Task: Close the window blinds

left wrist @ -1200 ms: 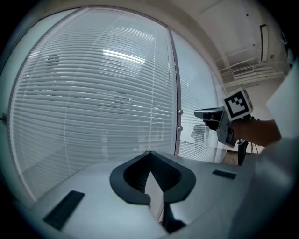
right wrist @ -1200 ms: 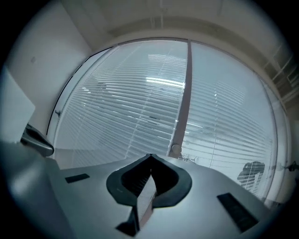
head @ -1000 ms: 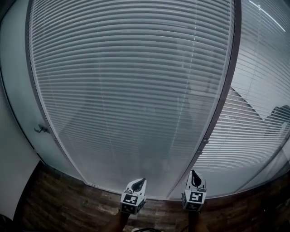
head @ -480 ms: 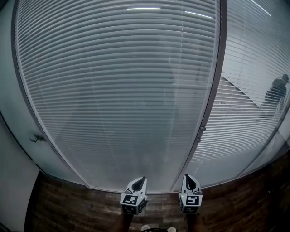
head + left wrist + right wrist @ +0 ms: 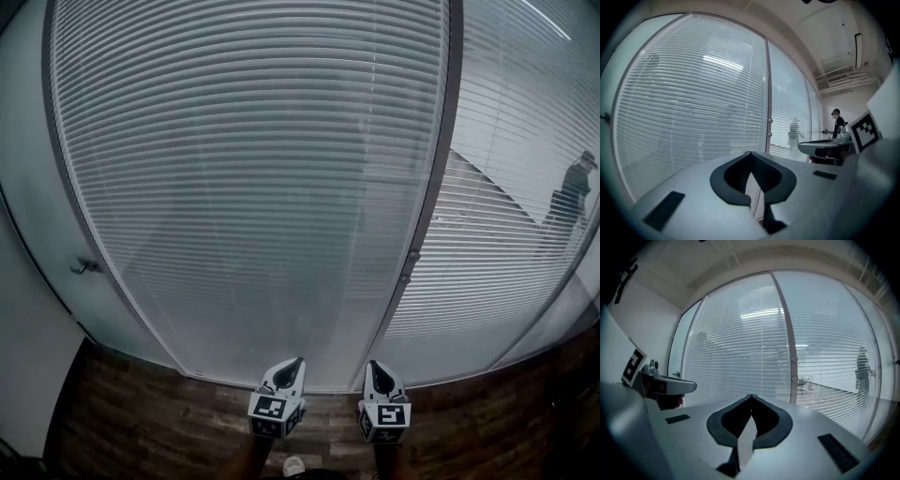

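Drawn nearer each other, left claw [image 5: 291,368] and right claw [image 5: 377,373] wait low, shut and empty, blinds [image 5: 253,187] not yet reached.

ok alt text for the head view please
The left gripper and right gripper, jaws shut and empty, point at a tall window covered by horizontal blinds. A dark frame post splits it into two panes, above a wood floor.
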